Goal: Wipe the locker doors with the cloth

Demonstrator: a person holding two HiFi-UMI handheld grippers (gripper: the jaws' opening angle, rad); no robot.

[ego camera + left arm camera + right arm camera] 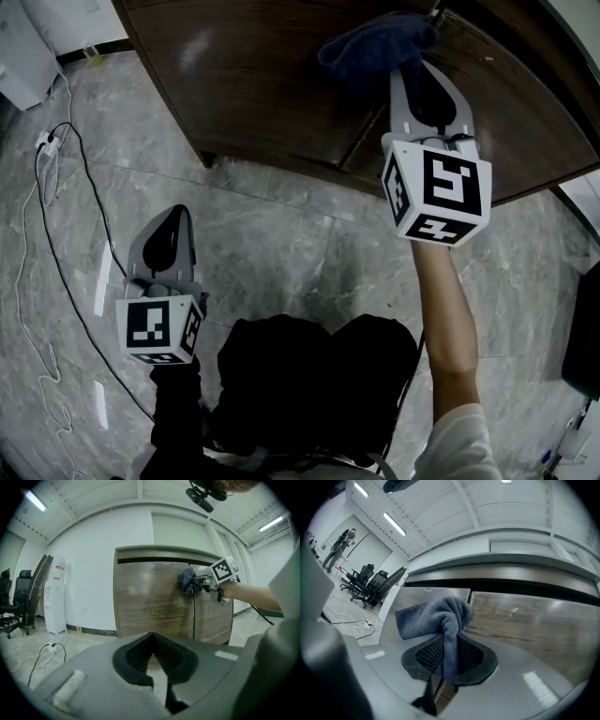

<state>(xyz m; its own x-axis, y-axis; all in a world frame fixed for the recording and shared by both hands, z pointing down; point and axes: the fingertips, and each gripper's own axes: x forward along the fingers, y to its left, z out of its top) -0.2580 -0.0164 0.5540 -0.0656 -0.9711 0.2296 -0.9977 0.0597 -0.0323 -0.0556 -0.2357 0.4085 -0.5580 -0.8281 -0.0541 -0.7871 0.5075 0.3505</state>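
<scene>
The brown wooden locker (pixel 253 84) fills the top of the head view, with two doors (pixel 150 602) meeting at a vertical seam. My right gripper (pixel 412 67) is raised to the top of the doors and is shut on a dark blue cloth (pixel 375 45). In the right gripper view the cloth (pixel 436 616) bunches out of the right gripper (pixel 447 637) and lies against the left door by the seam (pixel 471 597). My left gripper (pixel 176 214) hangs low over the floor, away from the locker. The left gripper (pixel 151 635) has its jaws together with nothing in them.
A white cable and power strip (pixel 47 145) lie on the grey marble floor at the left. A white water dispenser (pixel 55 597) and office chairs (pixel 18 597) stand left of the locker. A dark object (pixel 581 328) sits at the right edge.
</scene>
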